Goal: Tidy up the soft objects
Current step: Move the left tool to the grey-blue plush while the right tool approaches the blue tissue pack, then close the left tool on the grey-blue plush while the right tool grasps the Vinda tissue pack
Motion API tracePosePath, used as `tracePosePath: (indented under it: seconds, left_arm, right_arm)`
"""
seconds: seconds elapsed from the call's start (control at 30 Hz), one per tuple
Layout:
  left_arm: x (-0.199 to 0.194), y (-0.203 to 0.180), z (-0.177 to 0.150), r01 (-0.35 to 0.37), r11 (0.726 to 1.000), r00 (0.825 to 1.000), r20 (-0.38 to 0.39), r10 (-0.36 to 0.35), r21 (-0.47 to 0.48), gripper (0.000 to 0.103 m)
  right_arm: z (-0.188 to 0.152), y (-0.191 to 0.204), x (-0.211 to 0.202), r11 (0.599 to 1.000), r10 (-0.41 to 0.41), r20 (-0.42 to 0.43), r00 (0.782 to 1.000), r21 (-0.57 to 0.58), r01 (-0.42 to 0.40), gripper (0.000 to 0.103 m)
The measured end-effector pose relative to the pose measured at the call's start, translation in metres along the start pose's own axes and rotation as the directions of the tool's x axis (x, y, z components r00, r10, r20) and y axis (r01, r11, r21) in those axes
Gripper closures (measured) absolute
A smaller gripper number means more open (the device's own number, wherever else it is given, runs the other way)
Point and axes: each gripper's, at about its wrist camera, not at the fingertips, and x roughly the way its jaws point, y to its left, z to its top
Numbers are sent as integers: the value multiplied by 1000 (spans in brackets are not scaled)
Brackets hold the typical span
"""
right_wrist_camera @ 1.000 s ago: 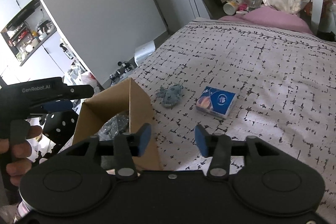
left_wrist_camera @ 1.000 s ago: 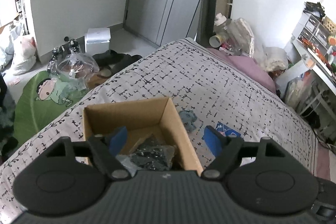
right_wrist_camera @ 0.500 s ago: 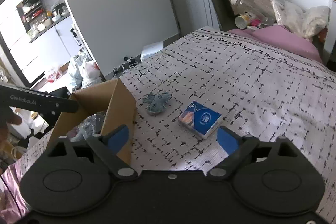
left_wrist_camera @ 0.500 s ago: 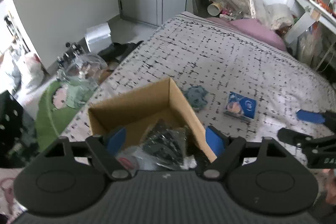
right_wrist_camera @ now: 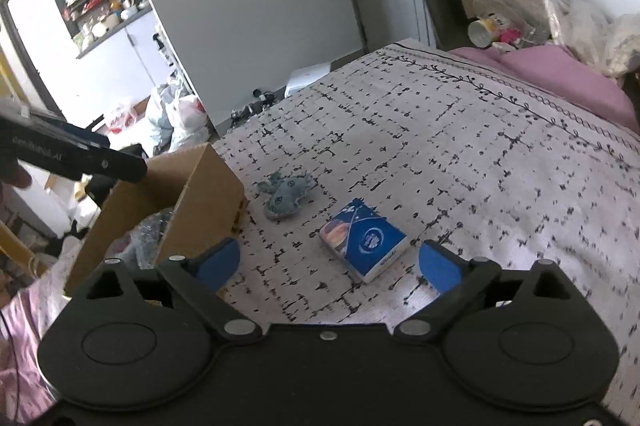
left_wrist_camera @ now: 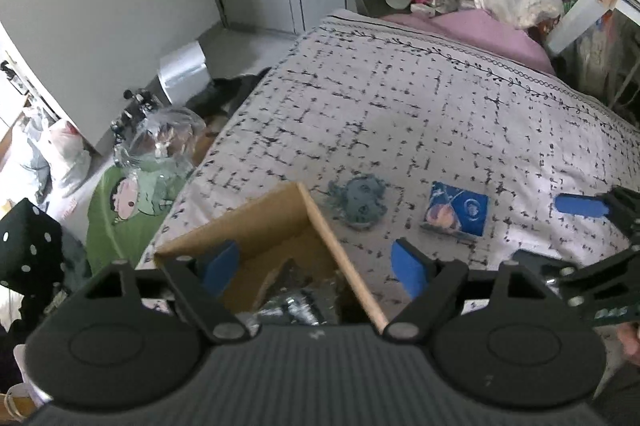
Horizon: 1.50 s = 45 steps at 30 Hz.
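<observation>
**Both grippers wide apart over bed, nothing held**

Hard to read: contents of the cardboard box (right_wrist_camera: pixel 192 194) are a dark, shiny, crinkled mass, partly cut off by gripper bodies in both views; can't tell what or how many. Left gripper seen from the right wrist view is mostly out of frame, only its dark body showing at the left edge.

L to R on the bed (right_wrist_camera: pixel 460 154): 1 box at the near-left corner, 1 small grey-blue soft toy (right_wrist_camera: pixel 286 196) just beside the box's right wall, 1 blue tissue pack (right_wrist_camera: pixel 362 244) near the toy, apart from it.

Left gripper (left_wrist_camera: pixel 316 268): fingers spread, straddling the box's right wall, nothing between the pads. Right gripper (right_wrist_camera: pixel 328 262): jaws have just been opening, now spread wide, nothing clamped; tissue pack lies just ahead between its fingertips, untouched; toy further ahead, left of centre.
</observation>
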Motion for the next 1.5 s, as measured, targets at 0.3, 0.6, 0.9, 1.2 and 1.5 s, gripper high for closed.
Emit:
tracePosePath:
  seconds: [0.3,0.6,0.9,1.2,1.5]
  left_arm:
    - [23,-35,35,23,1000,999,-25,-22,11,21]
    - [65,-61,55,27,999,995,-102,-23,43,27]
    - [120,-73,58,-15,998,981,-191,28,69,47]
    - [163,-84,59,-65,989,965,-245,98,136,47]
    - [192,-85,57,-120,976,933,-316,174,183,47]
  right_arm:
    - [-7,-15,20,997,-33,61,998,-63,37,9]
    - [-11,-21,32,994,-21,77,997,-109,29,16]
    - [-21,-20,51,989,-27,59,998,-147,35,21]
    - [-24,-27,68,991,-45,39,998,-125,49,24]
    - [-30,-25,80,987,-63,29,998,-148,66,25]
